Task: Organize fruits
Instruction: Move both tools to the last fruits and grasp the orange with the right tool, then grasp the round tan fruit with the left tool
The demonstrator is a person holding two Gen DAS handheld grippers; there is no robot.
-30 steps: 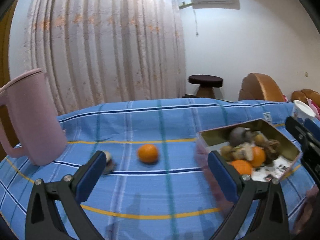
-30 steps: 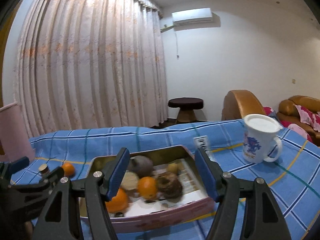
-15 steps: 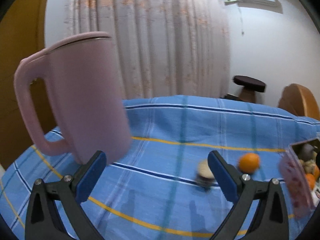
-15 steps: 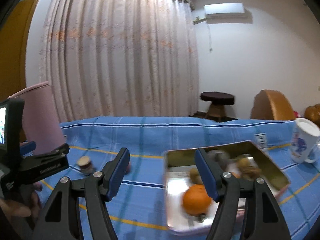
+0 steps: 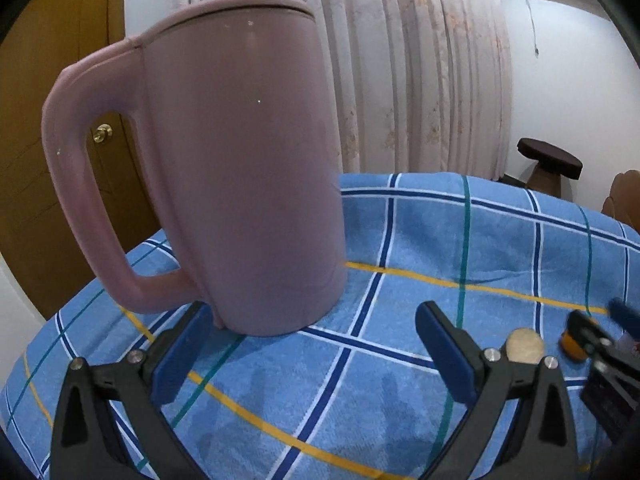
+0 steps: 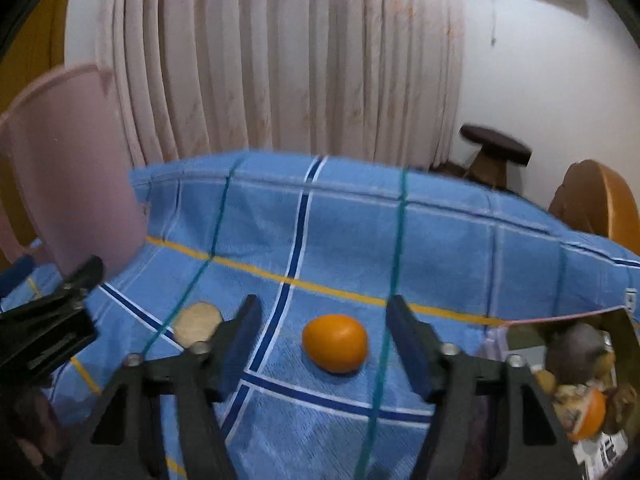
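Orange (image 6: 335, 343) lies on blue checked tablecloth (image 6: 440, 240), between my right gripper's (image 6: 326, 334) closing jaws, pads not touching. Fruit tin (image 6: 616, 320) near right. My left gripper (image 5: 310, 354) open, empty, before pink jug (image 5: 236, 168).

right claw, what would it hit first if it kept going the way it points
Most likely the orange: it lies on the blue checked cloth just ahead of the right claw, whose fingers are closing with nothing pressed between them yet. Depth is hard to judge.
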